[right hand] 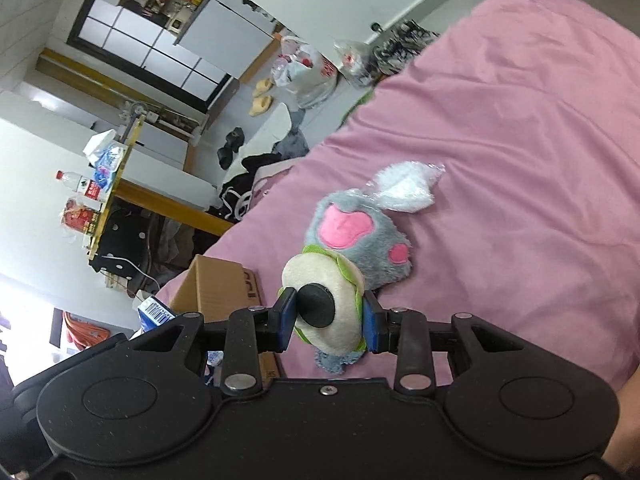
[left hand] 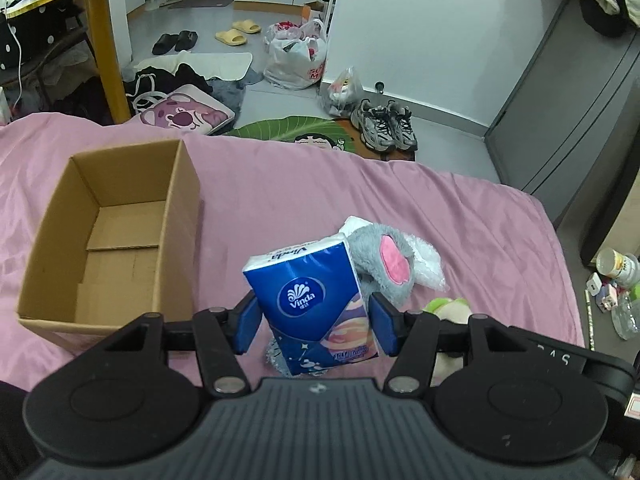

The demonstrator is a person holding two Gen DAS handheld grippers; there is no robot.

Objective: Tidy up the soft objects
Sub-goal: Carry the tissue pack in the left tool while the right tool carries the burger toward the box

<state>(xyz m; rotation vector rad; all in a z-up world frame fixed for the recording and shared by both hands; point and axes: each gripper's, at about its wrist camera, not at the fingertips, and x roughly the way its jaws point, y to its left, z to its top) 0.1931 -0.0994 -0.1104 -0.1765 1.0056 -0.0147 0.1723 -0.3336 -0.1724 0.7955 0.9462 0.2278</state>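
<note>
The bed (left hand: 280,200), under a pink sheet, carries everything. Toward its left side in the left wrist view stands an open cardboard box (left hand: 108,232), its inside bare.

Right of the box, nearer the bed's middle, lies a grey plush toy (right hand: 360,240) with pink patches, and touching its far end is a white fluffy item in clear wrap (right hand: 406,186).

The left tool (left hand: 316,322) is clamped on a blue tissue pack (left hand: 316,304), held upright and slightly tilted in front of the grey toy.

The right tool (right hand: 326,326) is clamped on a small cream and green plush eye (right hand: 324,304) with a black pupil, held just over the grey toy's near end.
</note>
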